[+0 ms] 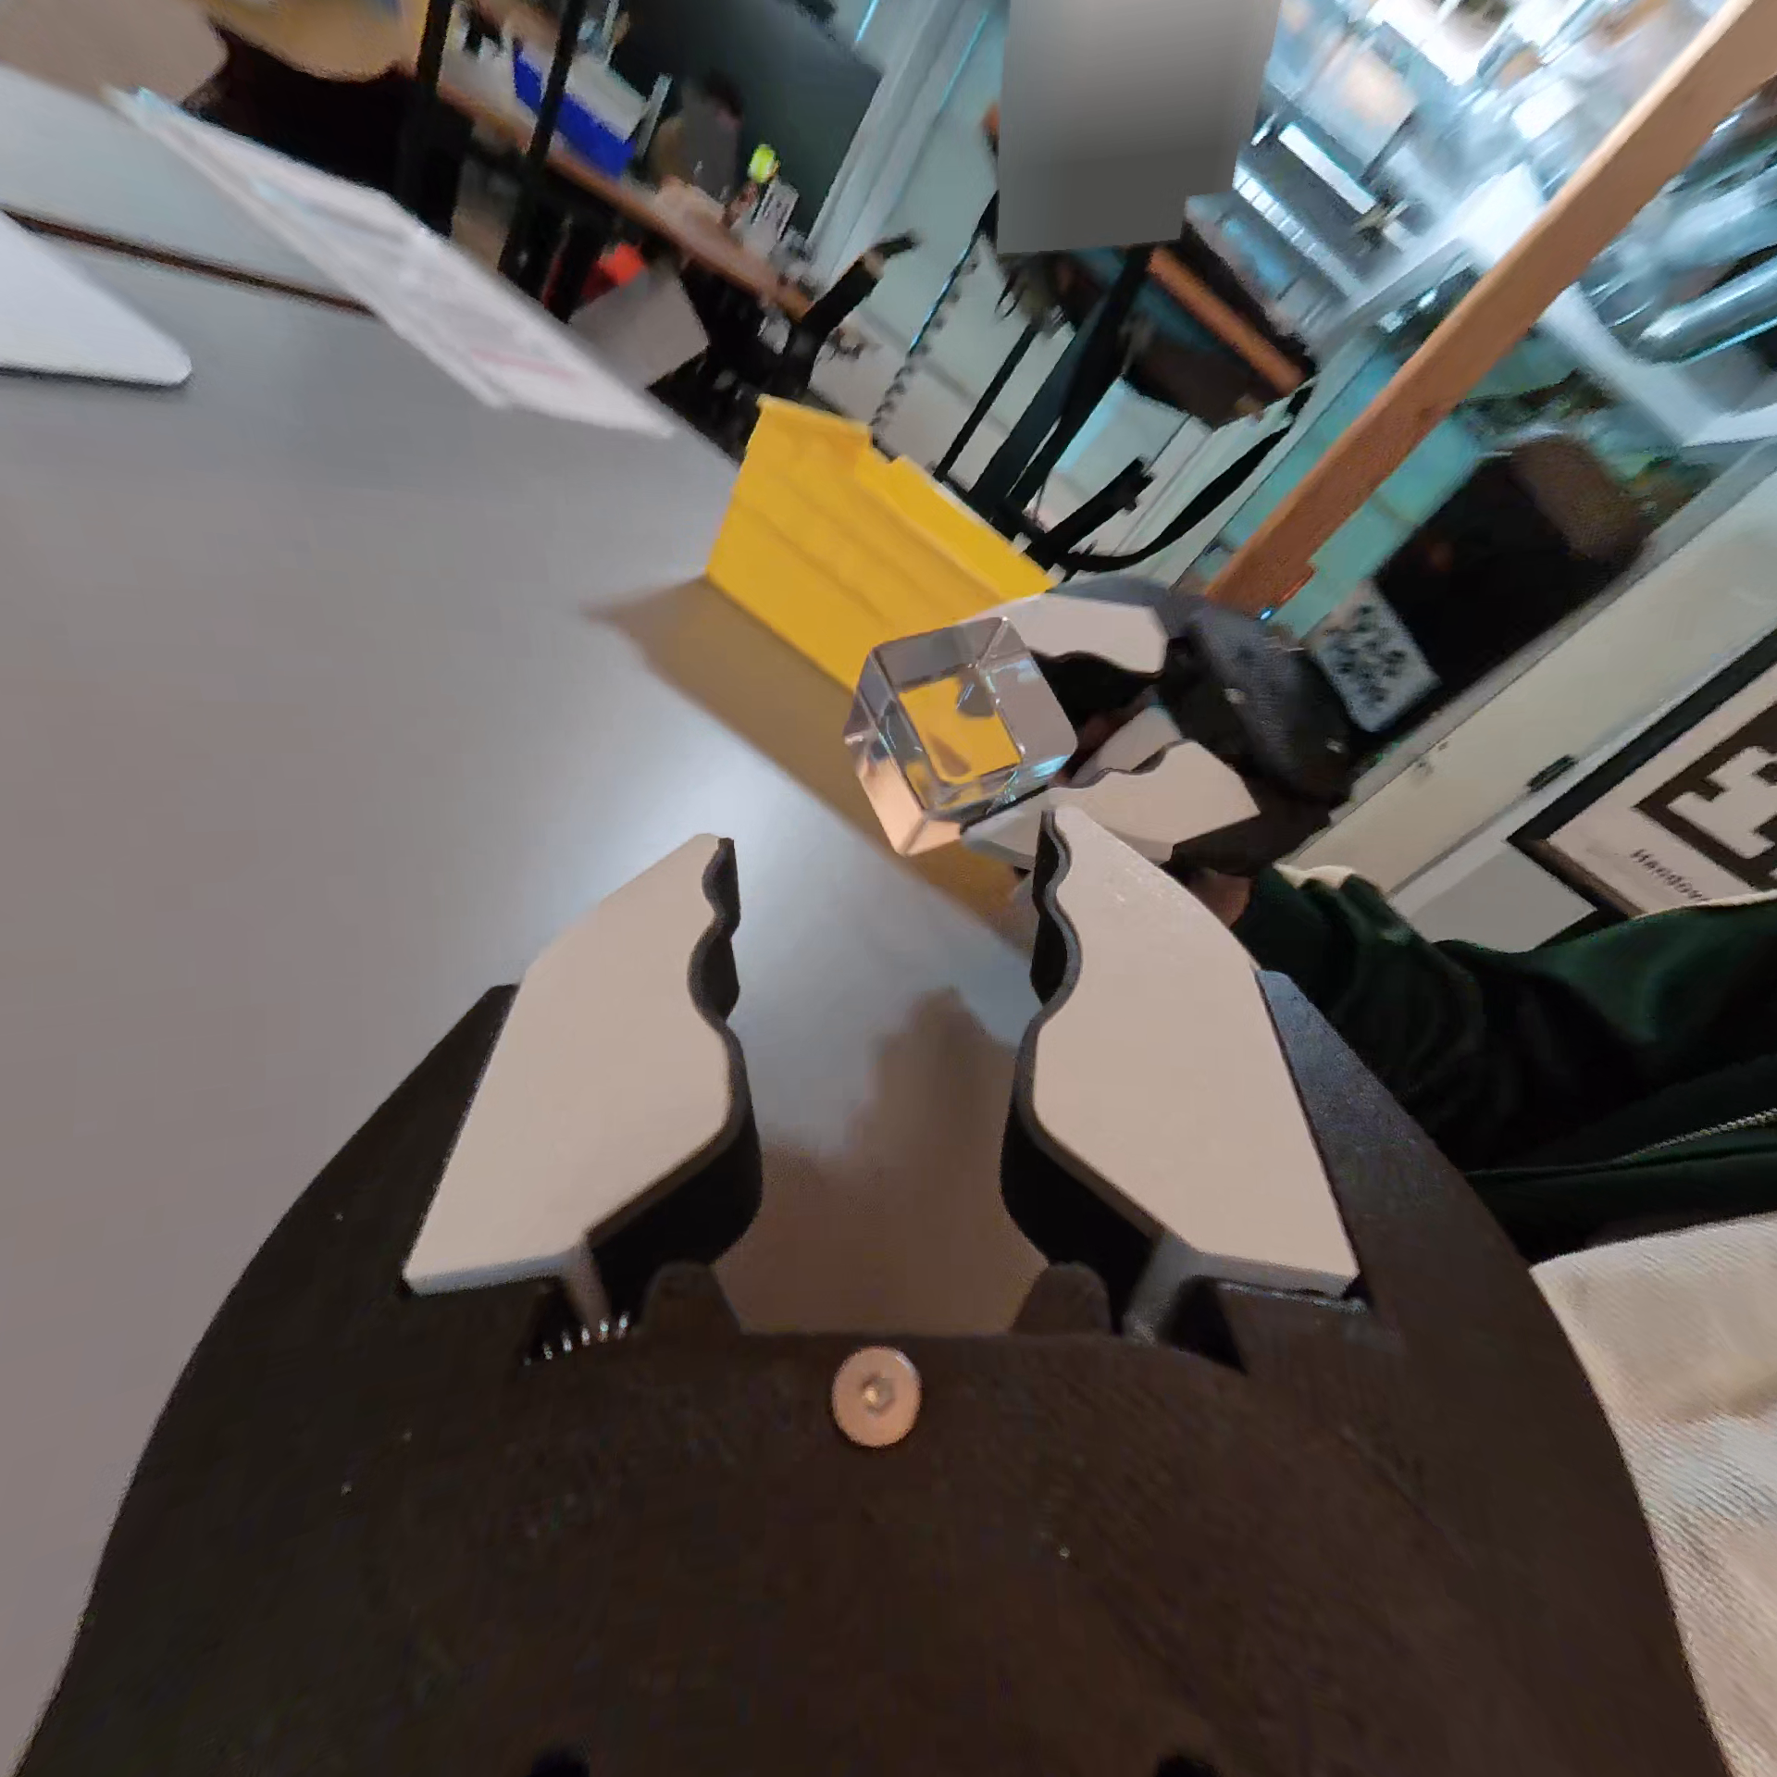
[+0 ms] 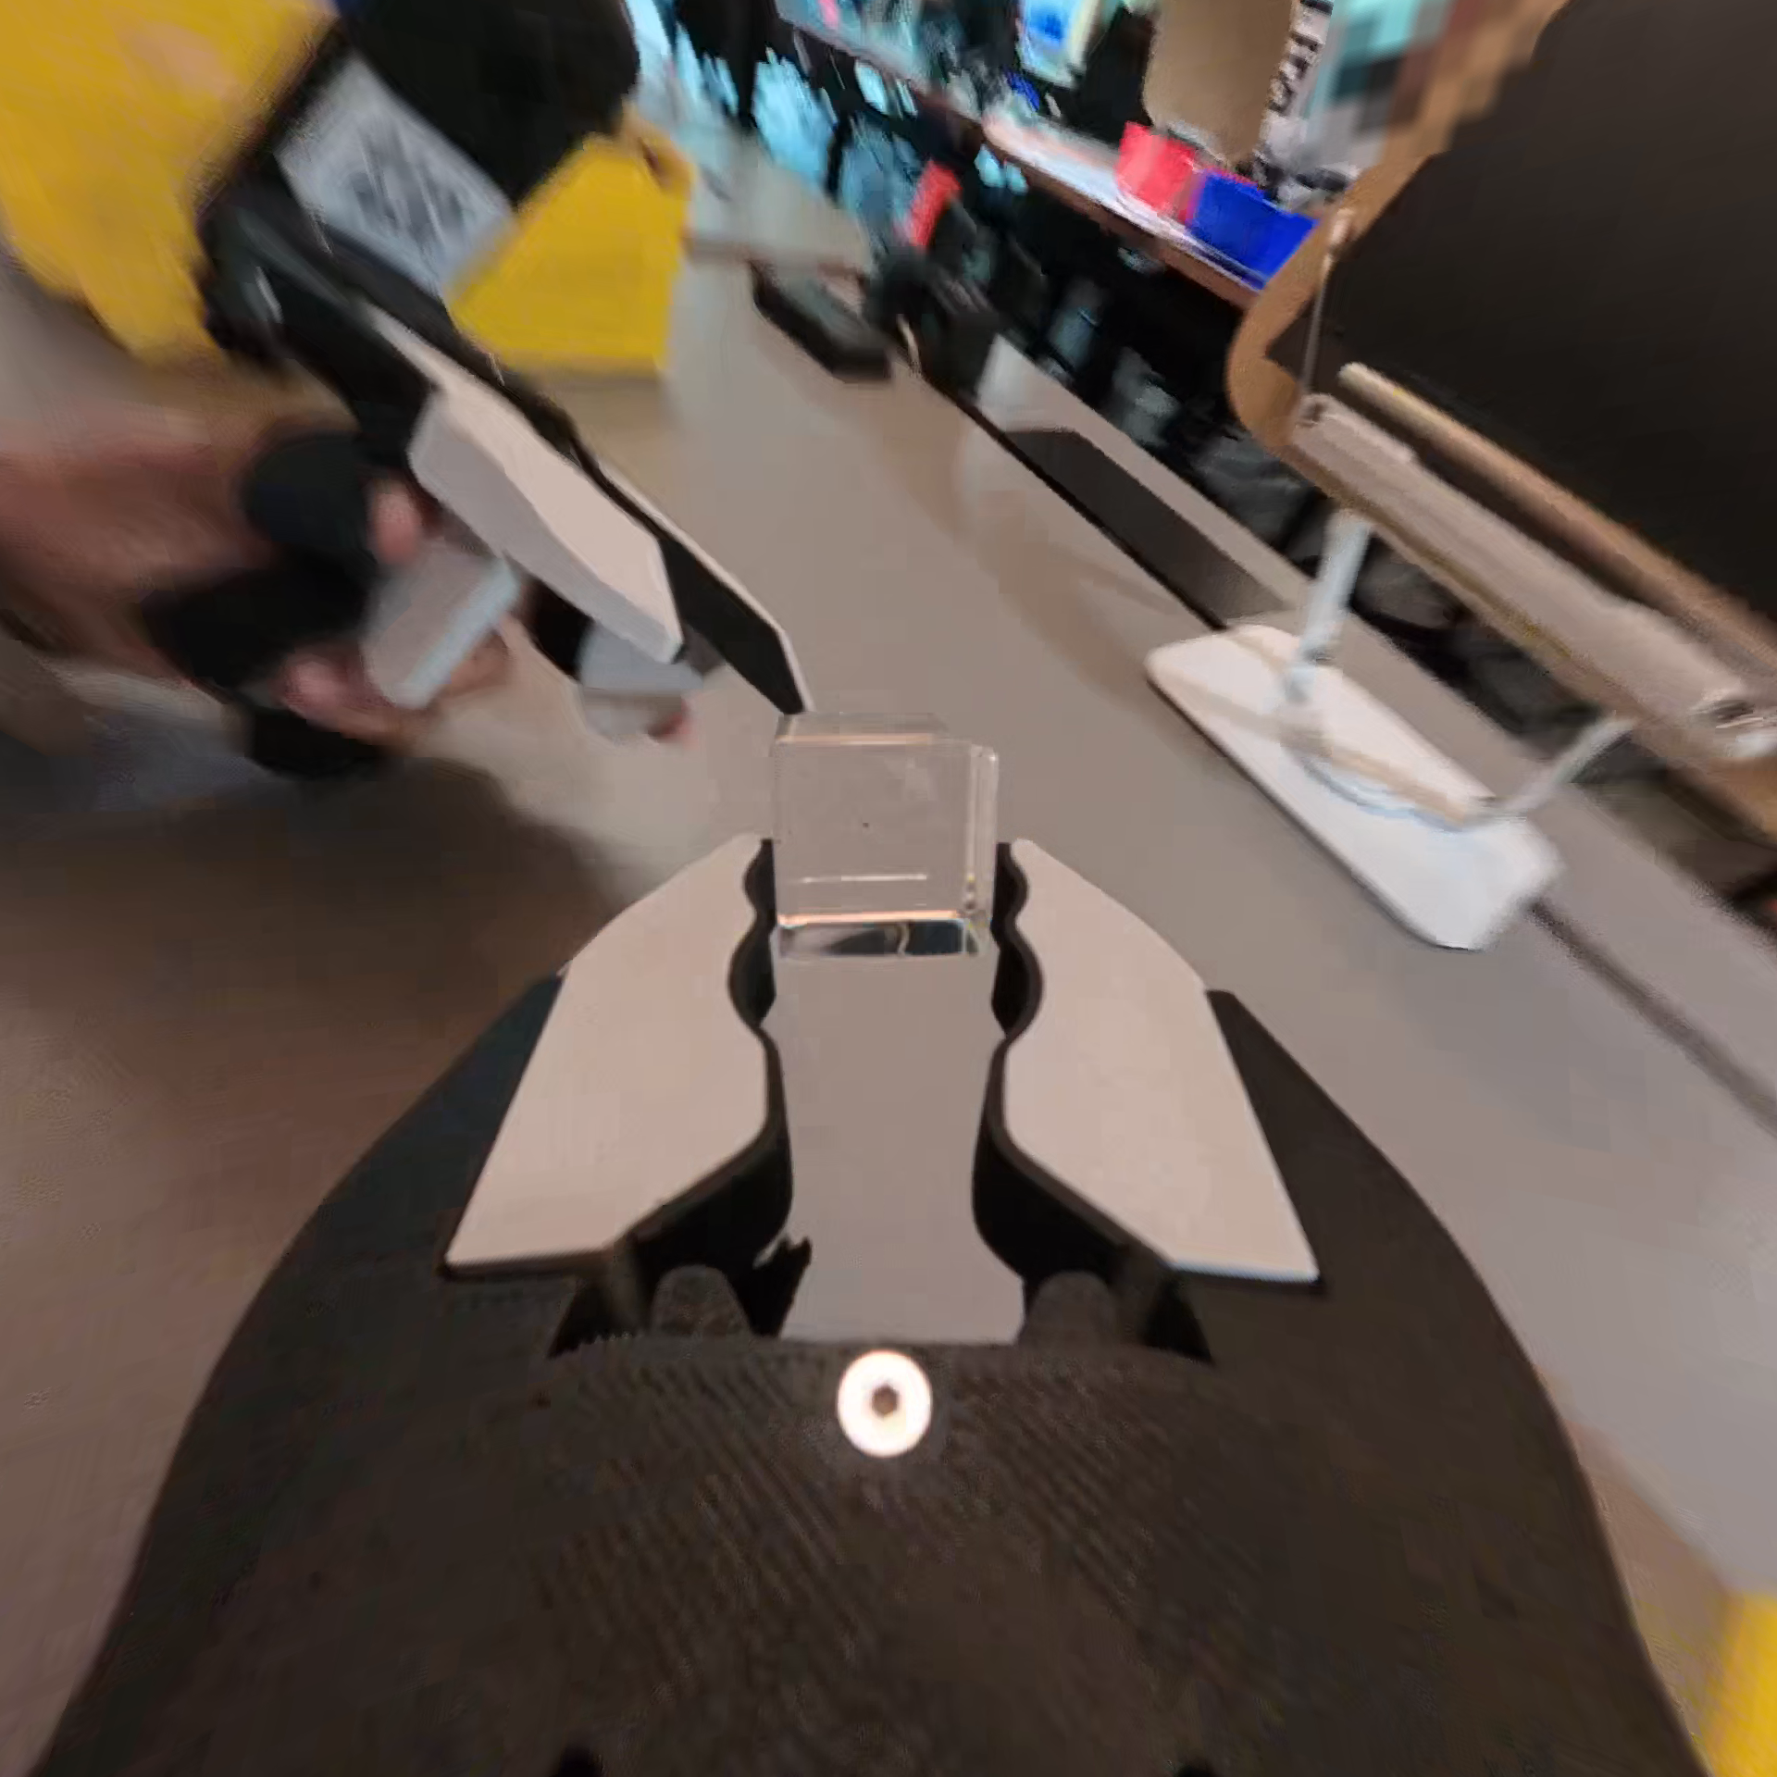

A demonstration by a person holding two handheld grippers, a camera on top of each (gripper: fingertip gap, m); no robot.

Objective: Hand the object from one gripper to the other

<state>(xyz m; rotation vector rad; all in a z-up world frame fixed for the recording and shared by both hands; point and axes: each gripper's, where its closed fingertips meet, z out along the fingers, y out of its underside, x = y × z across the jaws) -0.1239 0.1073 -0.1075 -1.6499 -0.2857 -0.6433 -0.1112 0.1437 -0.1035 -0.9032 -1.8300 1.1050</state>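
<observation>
Cube (image 2: 880, 837) square between right fingers (image 2: 1106, 1058)

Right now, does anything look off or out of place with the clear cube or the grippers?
Nothing stands out. The clear cube sits squarely at the tips of the right gripper, undamaged, held above the table. The left gripper is open and empty beside it.

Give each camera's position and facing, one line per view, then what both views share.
Left wrist view: sits on the left gripper, open and empty, facing across the grey table toward the right gripper; a dark green sleeve shows.
Right wrist view: sits on the right gripper, shut on the clear cube, facing the left gripper and its hand.
Shared: cube, both grippers, table, yellow bin.
</observation>
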